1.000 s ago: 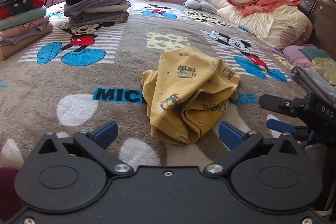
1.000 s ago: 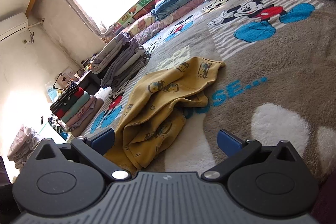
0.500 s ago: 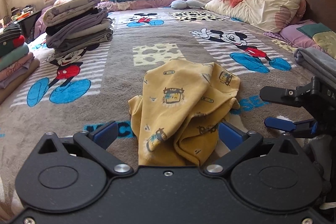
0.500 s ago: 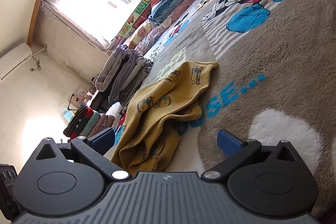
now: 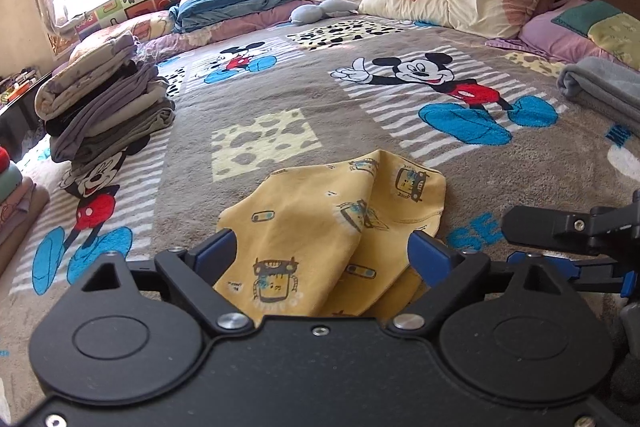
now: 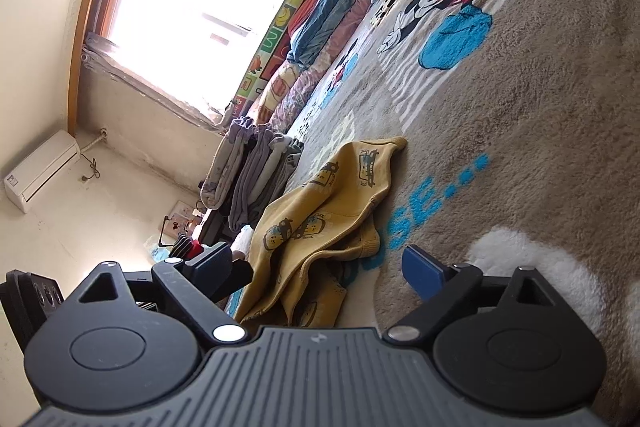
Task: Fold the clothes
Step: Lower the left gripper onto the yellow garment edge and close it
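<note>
Left tool (image 5: 322, 253) spread wide over crumpled yellow garment (image 5: 320, 227), right tool (image 6: 320, 267) also wide, beside it

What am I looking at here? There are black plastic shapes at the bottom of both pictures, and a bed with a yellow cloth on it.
The black shapes are two hand-held grippers, simple two-finger tongs that a person carries, one in each hand. Each has a wide-angle camera looking forward along its fingers, so each picture shows its own gripper from behind. One view shows the left gripper, the other, tilted sideways, the right gripper. Both are open and hold nothing. Between their blue-tipped fingers lies a crumpled yellow garment printed with little cartoon cars, on a grey Mickey Mouse blanket. It waits to be folded. A stack of folded clothes sits further back, to the left.
</note>
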`<action>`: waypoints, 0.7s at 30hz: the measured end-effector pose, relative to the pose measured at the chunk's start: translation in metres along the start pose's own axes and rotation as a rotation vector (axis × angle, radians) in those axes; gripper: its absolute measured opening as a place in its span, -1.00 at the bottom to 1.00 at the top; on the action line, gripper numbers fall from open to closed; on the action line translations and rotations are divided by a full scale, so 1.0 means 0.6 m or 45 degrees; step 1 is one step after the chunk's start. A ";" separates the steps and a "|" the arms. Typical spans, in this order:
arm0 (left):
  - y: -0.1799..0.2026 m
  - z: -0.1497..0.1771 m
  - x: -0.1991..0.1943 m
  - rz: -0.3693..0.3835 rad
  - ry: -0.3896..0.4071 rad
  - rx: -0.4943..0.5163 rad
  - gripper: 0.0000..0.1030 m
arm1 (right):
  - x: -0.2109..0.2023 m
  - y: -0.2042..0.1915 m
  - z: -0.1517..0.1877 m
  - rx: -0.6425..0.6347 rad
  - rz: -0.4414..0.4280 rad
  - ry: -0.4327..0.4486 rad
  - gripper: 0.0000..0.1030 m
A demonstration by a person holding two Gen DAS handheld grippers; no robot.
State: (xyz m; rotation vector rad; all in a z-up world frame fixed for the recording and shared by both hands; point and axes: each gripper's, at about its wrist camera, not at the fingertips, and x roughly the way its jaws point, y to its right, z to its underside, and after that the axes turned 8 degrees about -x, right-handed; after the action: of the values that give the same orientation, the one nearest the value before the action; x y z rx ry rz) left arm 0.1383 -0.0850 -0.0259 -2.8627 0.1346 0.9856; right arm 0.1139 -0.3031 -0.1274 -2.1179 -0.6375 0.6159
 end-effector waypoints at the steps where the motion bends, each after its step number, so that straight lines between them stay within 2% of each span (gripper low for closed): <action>1: 0.002 -0.001 0.006 -0.005 -0.009 0.009 0.58 | 0.000 0.002 0.000 0.007 -0.001 0.005 0.75; 3: 0.006 -0.004 0.018 -0.014 -0.026 0.024 0.42 | -0.001 0.008 -0.002 0.020 0.000 0.016 0.73; 5: 0.006 -0.005 0.026 -0.022 -0.039 0.033 0.12 | -0.001 0.012 -0.003 0.031 0.002 0.024 0.71; 6: 0.006 -0.006 0.031 -0.025 -0.046 0.038 -0.27 | 0.000 0.014 -0.003 0.035 0.002 0.027 0.70; 7: 0.005 -0.006 0.033 -0.027 -0.052 0.037 -0.49 | 0.000 0.016 -0.003 0.037 0.002 0.029 0.70; 8: 0.004 -0.006 0.034 -0.025 -0.054 0.031 -0.60 | 0.002 0.016 -0.003 0.037 0.003 0.029 0.70; 9: 0.000 -0.006 0.033 -0.024 -0.050 0.021 -0.81 | 0.003 0.016 -0.003 0.035 0.004 0.030 0.70; 16: -0.066 -0.010 -0.002 -0.064 0.030 -0.138 -0.88 | 0.005 0.017 -0.002 0.022 0.010 0.028 0.69; 21: -0.145 0.005 -0.019 -0.128 0.045 -0.330 -0.88 | 0.005 0.016 0.000 0.011 0.016 0.023 0.69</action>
State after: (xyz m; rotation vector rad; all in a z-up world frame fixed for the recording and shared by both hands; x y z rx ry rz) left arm 0.1381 0.0023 -0.0147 -3.0831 -0.1446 1.0001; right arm 0.1186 -0.3063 -0.1356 -2.1190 -0.6105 0.6044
